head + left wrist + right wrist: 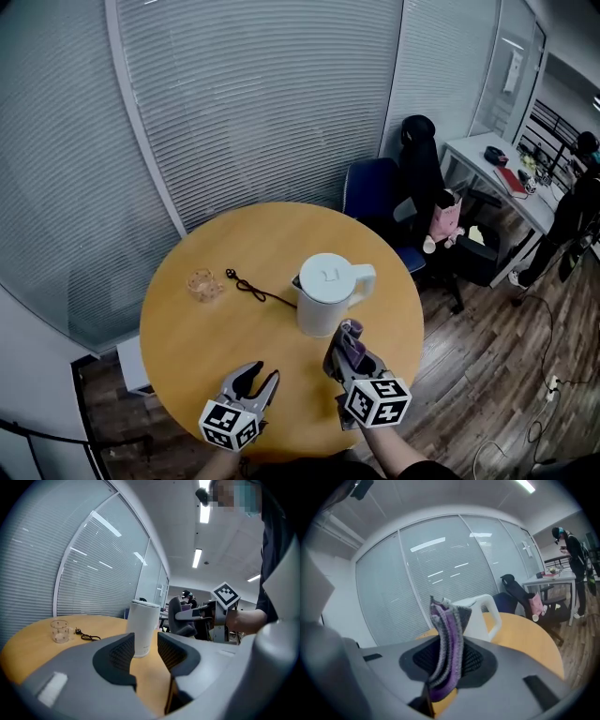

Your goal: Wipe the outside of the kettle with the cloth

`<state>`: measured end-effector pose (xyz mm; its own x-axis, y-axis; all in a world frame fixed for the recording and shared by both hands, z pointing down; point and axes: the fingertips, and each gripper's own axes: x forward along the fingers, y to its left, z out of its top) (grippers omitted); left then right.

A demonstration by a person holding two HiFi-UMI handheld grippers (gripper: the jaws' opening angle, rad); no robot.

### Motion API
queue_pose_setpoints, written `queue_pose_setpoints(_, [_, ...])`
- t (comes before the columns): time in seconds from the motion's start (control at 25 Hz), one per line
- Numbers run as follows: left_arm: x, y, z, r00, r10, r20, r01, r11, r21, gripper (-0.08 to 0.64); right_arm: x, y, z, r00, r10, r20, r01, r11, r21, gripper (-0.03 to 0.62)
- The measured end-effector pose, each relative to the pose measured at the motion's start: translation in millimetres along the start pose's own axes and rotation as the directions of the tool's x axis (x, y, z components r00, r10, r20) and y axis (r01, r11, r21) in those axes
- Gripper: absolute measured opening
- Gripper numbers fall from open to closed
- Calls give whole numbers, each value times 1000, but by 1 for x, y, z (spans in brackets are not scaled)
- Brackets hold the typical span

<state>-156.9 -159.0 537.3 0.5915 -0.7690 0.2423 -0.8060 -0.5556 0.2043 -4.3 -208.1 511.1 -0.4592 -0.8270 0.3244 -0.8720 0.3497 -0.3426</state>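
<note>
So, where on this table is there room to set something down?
The table is bare on its far side, behind the kettle and cord. So is the part between the clear cup and the left hand-held gripper. Crowded: near the kettle, where the right hand-held gripper holds the cloth.

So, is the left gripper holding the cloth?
No, the left gripper is open with nothing between its jaws; the purple cloth is clamped in the right gripper.
</note>
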Motion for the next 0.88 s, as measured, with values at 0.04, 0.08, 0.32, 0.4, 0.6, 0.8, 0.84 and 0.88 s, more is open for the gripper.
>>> queue_pose_setpoints(0.04, [-3,6,0,1000,-5,-2,5,1000,1,138,5,5,3,1000,-10,8,10,1000,-13,95])
queue_pose_setpoints(0.08, [-6,11,-1,1000,-11,-4,11,1000,1,138,11,9,6,1000,-21,17,21,999,-26,95])
queue_pose_setpoints(0.32, [-21,38,-8,998,-51,-29,51,999,5,138,37,22,25,987,-127,102,136,987,-83,95])
queue_pose_setpoints(0.4, [-25,46,-11,998,-61,-31,61,998,3,138,45,24,26,980,-160,118,171,980,-99,95])
queue_pose_setpoints(0.6, [-29,59,-17,995,-90,-42,90,996,6,138,68,22,13,969,-227,98,239,962,-134,95])
queue_pose_setpoints(0.8, [-35,71,-23,995,-92,-45,92,996,1,138,85,16,-5,962,-266,58,272,953,-135,95])
queue_pose_setpoints(0.84, [-36,74,-26,995,-88,-47,88,996,-3,138,88,15,-10,962,-269,46,273,953,-130,95])
queue_pose_setpoints(0.88, [-37,76,-28,995,-84,-49,84,996,-7,138,90,13,-16,962,-272,32,274,954,-122,95])
